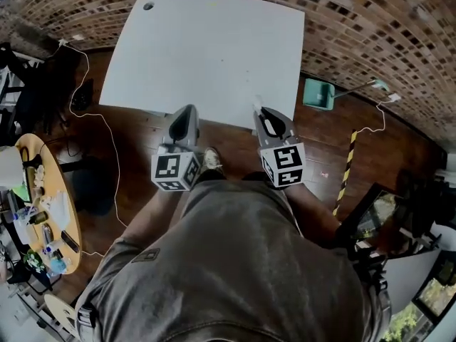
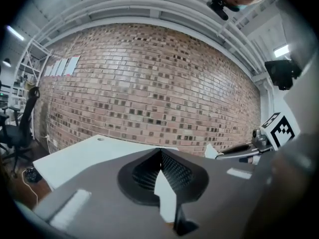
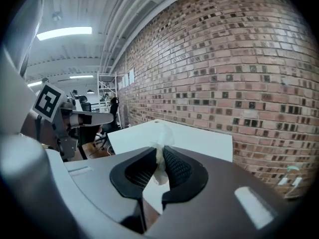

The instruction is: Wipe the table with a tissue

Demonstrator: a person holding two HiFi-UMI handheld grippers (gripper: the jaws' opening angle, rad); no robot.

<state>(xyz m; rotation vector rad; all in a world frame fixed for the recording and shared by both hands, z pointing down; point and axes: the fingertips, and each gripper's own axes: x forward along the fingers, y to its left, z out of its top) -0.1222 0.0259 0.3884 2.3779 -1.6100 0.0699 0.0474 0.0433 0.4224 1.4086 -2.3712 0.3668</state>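
The white table (image 1: 206, 48) lies ahead of me against a brick wall, and both grippers hover over its near edge. My right gripper (image 1: 260, 111) is shut on a crumpled white tissue (image 3: 162, 139) that sticks out past its black pads (image 3: 175, 167). In the right gripper view, the right gripper (image 3: 160, 156) points along the table (image 3: 194, 138). My left gripper (image 1: 187, 110) is shut with nothing between its jaws. Its closed tips (image 2: 160, 152) aim over the table (image 2: 84, 156) in the left gripper view. There the right gripper (image 2: 249, 148) shows with the tissue (image 2: 211, 152) at its tip.
A cable hole (image 1: 148, 6) sits at the table's far left corner. A green dustpan (image 1: 318, 93) and a yellow-black striped bar (image 1: 347, 166) lie on the wooden floor to the right. At the left are a cluttered round table (image 1: 43, 205) and a white cable (image 1: 107, 127).
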